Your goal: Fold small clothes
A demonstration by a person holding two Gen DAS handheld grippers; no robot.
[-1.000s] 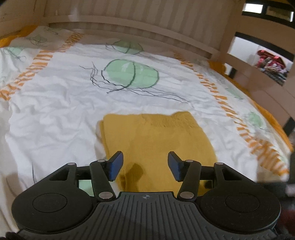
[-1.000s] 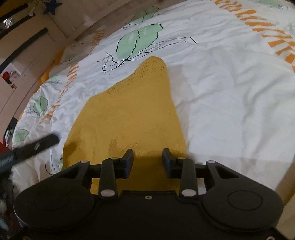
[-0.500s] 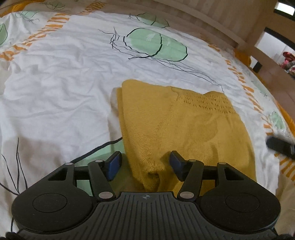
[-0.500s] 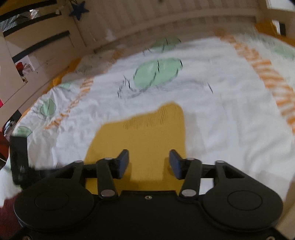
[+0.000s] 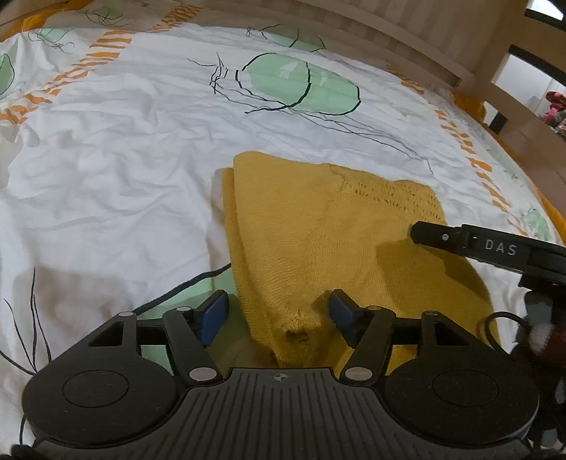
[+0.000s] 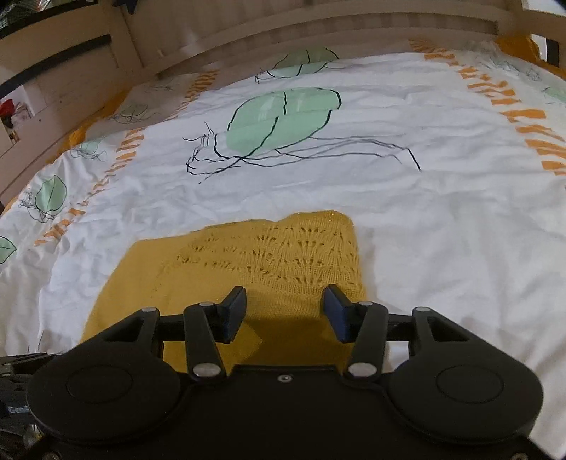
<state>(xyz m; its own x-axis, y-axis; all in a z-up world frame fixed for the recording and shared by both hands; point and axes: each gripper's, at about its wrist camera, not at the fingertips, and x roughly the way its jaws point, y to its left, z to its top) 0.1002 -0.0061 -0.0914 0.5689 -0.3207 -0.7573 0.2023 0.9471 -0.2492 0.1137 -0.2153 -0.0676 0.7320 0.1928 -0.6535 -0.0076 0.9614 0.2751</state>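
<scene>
Mustard knit (image 5: 318, 233); white, green-leafed sheet (image 5: 106, 159)

Both wrist cameras sit low and close over the bed, angled down along their own fingers toward the headboard (image 6: 318, 32) at twelve o'clock. They share the yellow knit (image 5: 336, 247) and the green print (image 5: 300, 85); the left view shows the right gripper's finger (image 5: 477, 244) at three o'clock.

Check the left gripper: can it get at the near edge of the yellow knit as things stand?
Probably yes. The left gripper, jaws just opening, already straddles a bunched fold of the yellow knit, and nothing lies between them.
</scene>
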